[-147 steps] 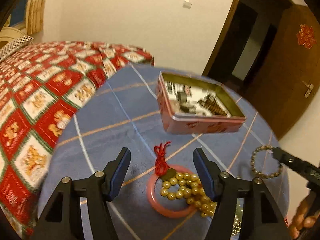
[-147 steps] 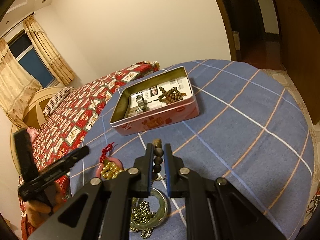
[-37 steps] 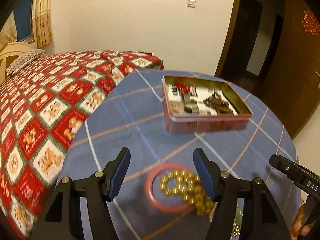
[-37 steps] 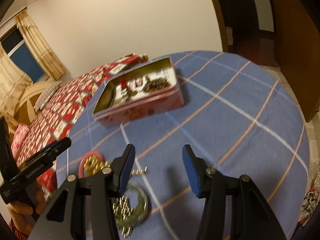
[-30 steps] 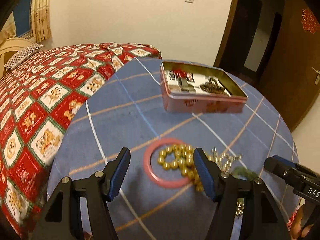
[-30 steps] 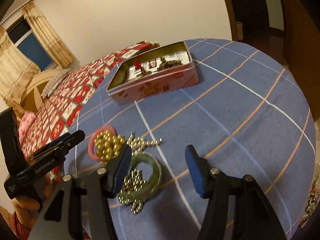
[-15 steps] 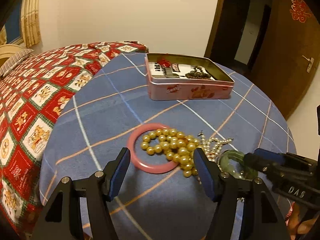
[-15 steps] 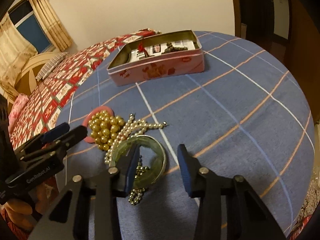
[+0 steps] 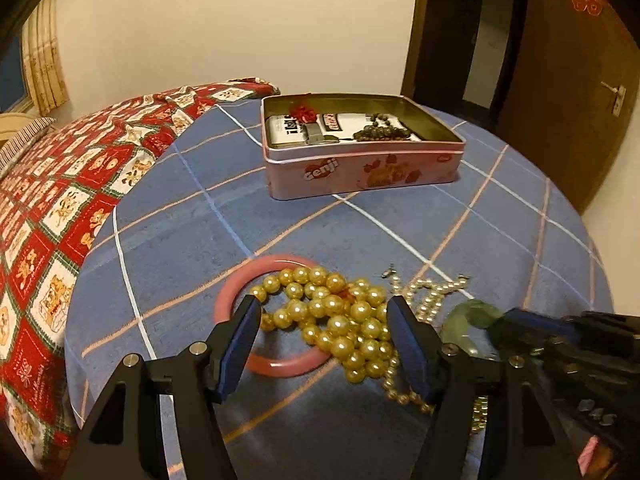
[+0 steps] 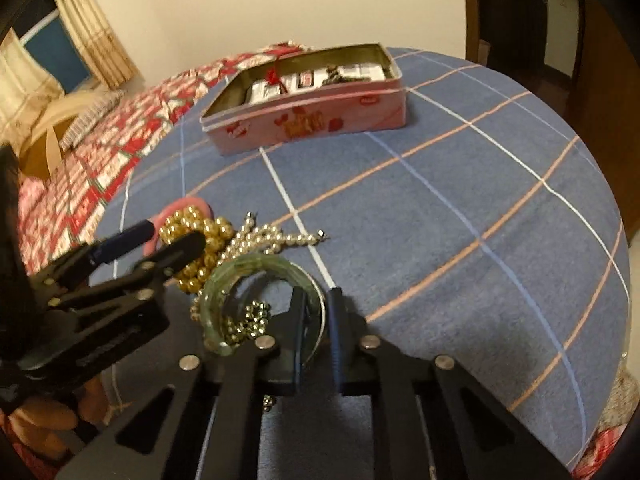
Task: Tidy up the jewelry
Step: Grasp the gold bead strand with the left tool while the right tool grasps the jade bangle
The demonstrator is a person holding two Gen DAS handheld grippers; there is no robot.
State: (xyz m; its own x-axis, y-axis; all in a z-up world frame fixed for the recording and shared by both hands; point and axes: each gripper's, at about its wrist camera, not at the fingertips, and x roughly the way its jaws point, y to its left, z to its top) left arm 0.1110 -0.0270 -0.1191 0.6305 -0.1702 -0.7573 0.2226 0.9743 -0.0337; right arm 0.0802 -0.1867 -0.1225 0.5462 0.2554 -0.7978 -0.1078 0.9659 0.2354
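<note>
— Two grippers down at the pile. What has each got?

— My right gripper (image 10: 318, 320) has its jaws nearly together across the rim of the green bangle (image 10: 224, 276); whether the pads actually bite it yet I cannot tell. My left gripper (image 9: 322, 340) is wide open, holding nothing, straddling the gold beads (image 9: 340, 320) that lie over the pink bangle (image 9: 232, 300).

— Where does it all go?

— Into the tin (image 9: 360, 172), well apart at the far side of the table (image 9: 500, 240), with dark beads and a red knot already in it.

— How would you lift the green one cleanly?

— I'd close squarely on the rim and raise it slowly. A small bead cluster (image 10: 248, 320) sits inside the ring and the pearl strand (image 10: 272, 238) touches its far edge, so either could snag. I judge a straight lift safest, left jaws clear of the gold strand meanwhile.
</note>
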